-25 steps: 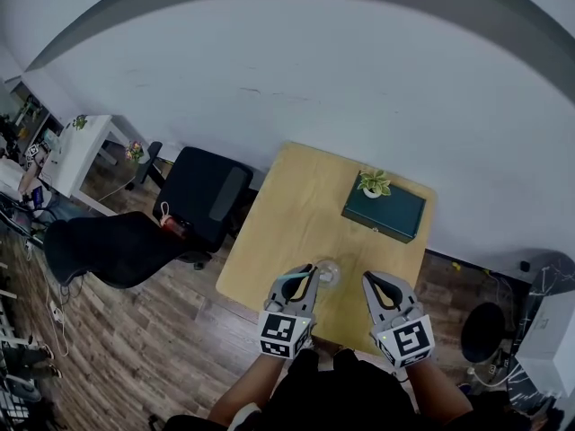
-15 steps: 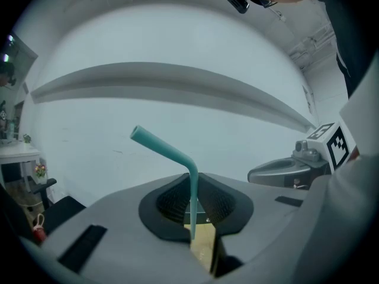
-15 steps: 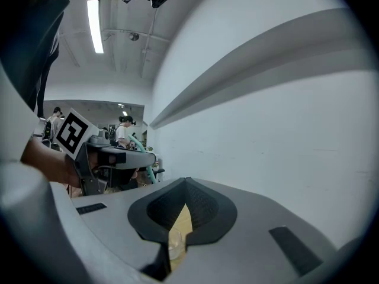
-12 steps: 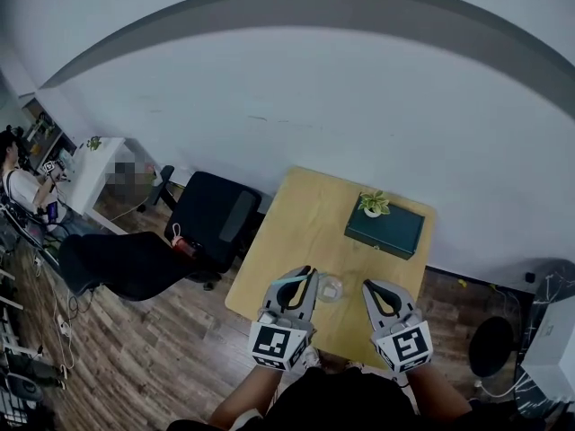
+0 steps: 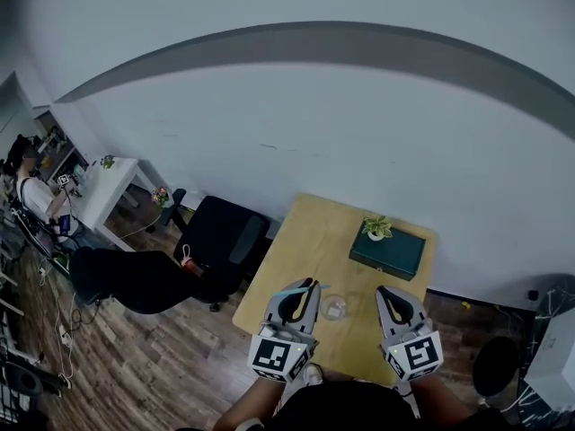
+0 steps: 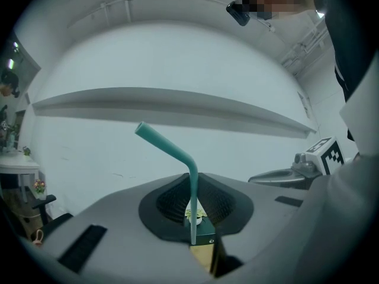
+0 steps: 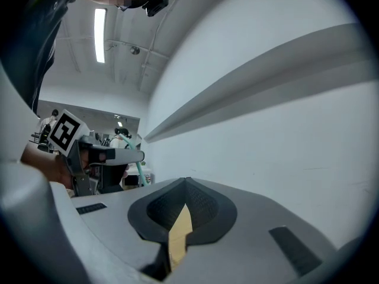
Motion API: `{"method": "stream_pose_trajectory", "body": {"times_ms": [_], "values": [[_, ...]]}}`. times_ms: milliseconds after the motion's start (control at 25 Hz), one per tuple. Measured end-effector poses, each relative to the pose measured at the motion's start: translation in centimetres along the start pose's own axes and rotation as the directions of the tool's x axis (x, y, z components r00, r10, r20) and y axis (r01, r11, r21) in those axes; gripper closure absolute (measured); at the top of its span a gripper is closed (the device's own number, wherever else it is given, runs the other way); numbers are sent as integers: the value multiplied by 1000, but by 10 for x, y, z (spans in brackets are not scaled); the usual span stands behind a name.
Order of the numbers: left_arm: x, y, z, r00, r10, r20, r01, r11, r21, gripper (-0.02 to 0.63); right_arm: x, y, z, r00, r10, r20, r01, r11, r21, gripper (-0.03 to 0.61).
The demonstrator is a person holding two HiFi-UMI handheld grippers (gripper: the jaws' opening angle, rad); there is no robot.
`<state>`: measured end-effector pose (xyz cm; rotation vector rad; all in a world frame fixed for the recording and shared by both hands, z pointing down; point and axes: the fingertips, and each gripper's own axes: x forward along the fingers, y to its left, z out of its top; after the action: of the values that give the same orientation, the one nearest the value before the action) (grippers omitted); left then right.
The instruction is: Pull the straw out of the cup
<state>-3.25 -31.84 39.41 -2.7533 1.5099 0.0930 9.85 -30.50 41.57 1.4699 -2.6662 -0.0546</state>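
Note:
A teal bent straw [image 6: 190,185] stands upright between the jaws of my left gripper [image 6: 195,218], which is shut on its lower part; its bent top leans to the upper left. In the head view the left gripper [image 5: 301,296] is held above the table's near edge, with the straw [image 5: 289,289] showing as a teal streak at its tip. The clear cup [image 5: 333,309] stands on the wooden table [image 5: 305,241] between the two grippers, apart from the straw. My right gripper [image 5: 393,302] hovers right of the cup. Its jaws [image 7: 180,218] are shut with nothing in them.
A dark green box [image 5: 388,251] with a small potted plant [image 5: 376,229] sits at the table's far right. A black office chair [image 5: 220,241] stands left of the table. Further left, a person sits by a white desk [image 5: 108,187]. A white wall rises behind the table.
Both grippers have risen. The left one has carried the straw up and away from the cup, which stays on the table.

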Motion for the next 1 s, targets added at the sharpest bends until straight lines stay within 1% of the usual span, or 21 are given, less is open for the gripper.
{"method": "stream_pose_trajectory", "body": {"times_ms": [120, 280, 400, 520, 640, 800, 1000], "values": [[-3, -2, -3, 1000, -5, -12, 6, 1000, 19, 561, 0, -6, 11, 999, -11, 31, 11, 1000, 3, 560], [-4, -4, -5, 999, -2, -47, 2, 1000, 4, 561, 2, -6, 23, 998, -4, 67, 3, 1000, 20, 560], [-4, -5, -4, 999, -12, -33, 12, 1000, 8, 561, 3, -3, 33, 996, 3, 88, -7, 999, 44, 560], [-4, -7, -7, 999, -25, -21, 26, 999, 19, 561, 5, 0, 36, 997, 17, 81, -19, 999, 34, 560], [-5, -6, -9, 999, -10, -31, 10, 1000, -11, 561, 4, 0, 38, 997, 14, 78, -16, 999, 28, 561], [-5, -10, -9, 999, -31, -33, 31, 1000, 0, 561, 2, -1, 40, 995, 13, 94, -17, 999, 42, 560], [-6, -9, -14, 998, -16, -57, 14, 999, -40, 561, 0, -1, 42, 995, 15, 103, -19, 999, 36, 560]]}}
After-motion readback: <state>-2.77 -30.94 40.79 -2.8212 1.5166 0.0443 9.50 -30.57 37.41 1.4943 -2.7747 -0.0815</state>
